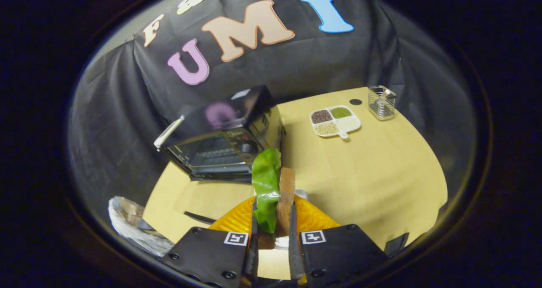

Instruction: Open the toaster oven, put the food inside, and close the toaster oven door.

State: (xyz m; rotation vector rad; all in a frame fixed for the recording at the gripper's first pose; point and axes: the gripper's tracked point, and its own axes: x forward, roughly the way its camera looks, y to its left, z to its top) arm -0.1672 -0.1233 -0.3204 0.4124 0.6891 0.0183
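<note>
toaster oven (220, 146) sits on table (381, 173) beyond fingers, door looks dropped open, rack visible. gripper (273, 237) pinches food (275, 190): green leaf against brown slice, both fingers pressing, food upright above orange plate (313, 218). judgement: carry phase. keep pinch firm, leaf likely floppy. approach opening level, clear door edge, set food on rack before loosening. divided dish (335, 121) well apart, no obstacle.

Dim booth, light falling mainly on the table (381, 169) — strong fisheye bending at the edges; toaster oven (220, 139) top glares faintly, slightly soft.
</note>
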